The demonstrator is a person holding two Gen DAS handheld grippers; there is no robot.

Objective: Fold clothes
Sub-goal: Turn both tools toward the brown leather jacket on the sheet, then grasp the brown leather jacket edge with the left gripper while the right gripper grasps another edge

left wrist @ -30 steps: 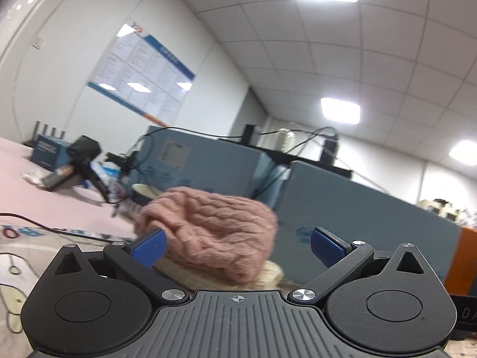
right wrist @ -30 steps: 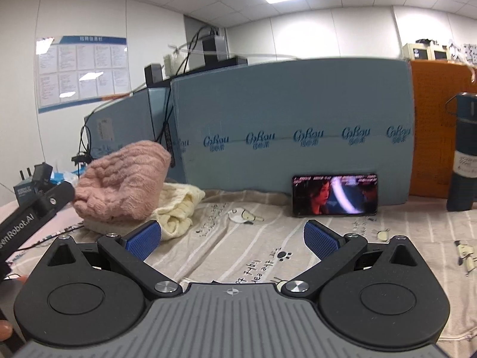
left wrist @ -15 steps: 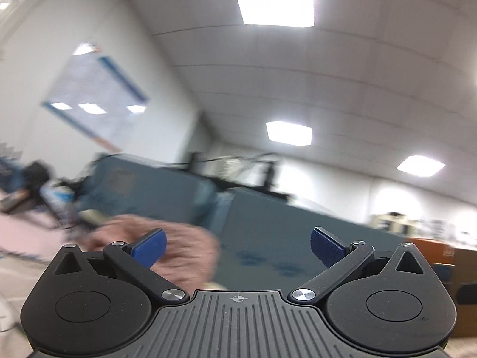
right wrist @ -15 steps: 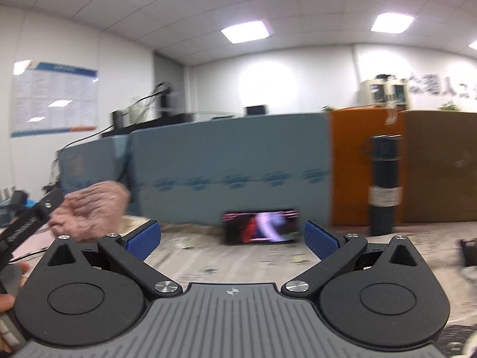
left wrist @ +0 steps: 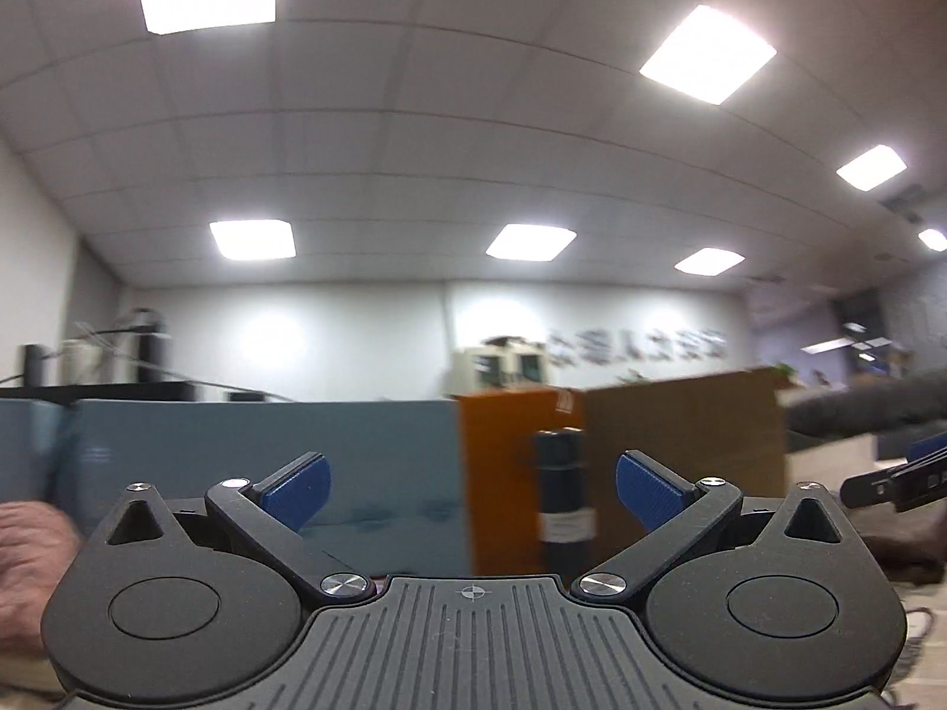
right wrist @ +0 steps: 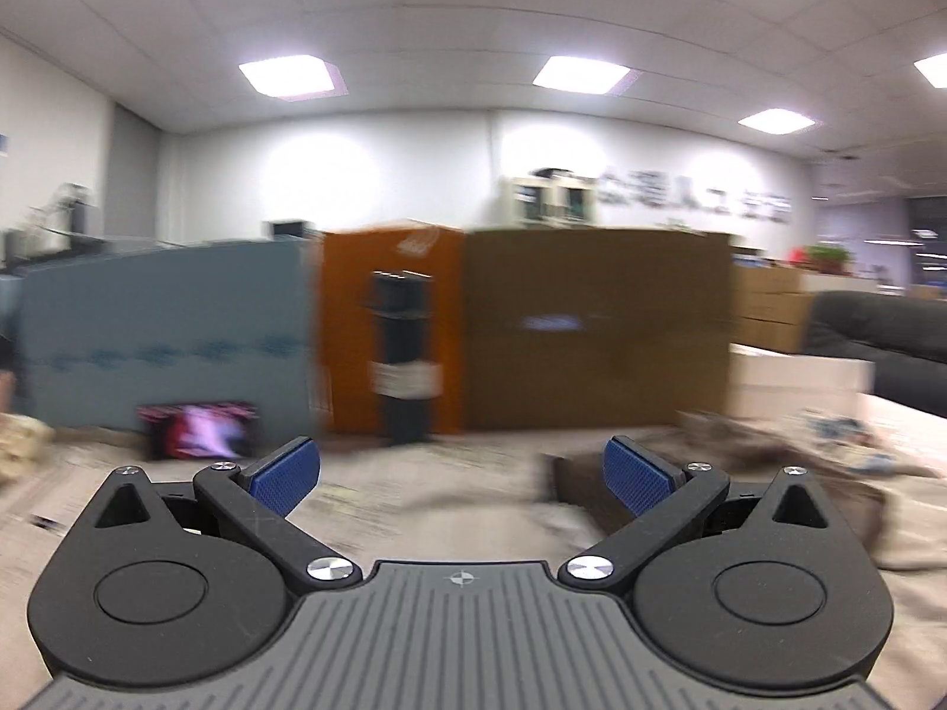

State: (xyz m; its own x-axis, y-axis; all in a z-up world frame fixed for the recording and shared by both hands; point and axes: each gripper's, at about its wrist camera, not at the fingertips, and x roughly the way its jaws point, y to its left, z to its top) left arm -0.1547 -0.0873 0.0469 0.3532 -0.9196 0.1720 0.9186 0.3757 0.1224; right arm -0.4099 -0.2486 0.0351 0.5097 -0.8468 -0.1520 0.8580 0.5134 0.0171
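Note:
A brownish-grey garment (right wrist: 769, 461) lies crumpled on the cloth-covered table, to the right of and beyond my right gripper (right wrist: 461, 476), which is open and empty. My left gripper (left wrist: 472, 488) is open and empty, tilted up toward the ceiling. The pink knitted sweater (left wrist: 29, 544) shows only as a blur at the left edge of the left wrist view. The other gripper's tip (left wrist: 899, 476) reaches in at that view's right edge. Both views are motion-blurred.
A dark bottle (right wrist: 402, 355) stands at the table's back, in front of an orange panel (right wrist: 355, 325) and a brown panel (right wrist: 592, 325). A phone (right wrist: 198, 429) with a lit screen leans against the blue partition (right wrist: 166, 331). A white box (right wrist: 793, 384) sits at the right.
Both grippers have swung to the right. The pink sweater has slid to the left edge of the left wrist view, and the brownish-grey garment has come into the right wrist view. Both stay open.

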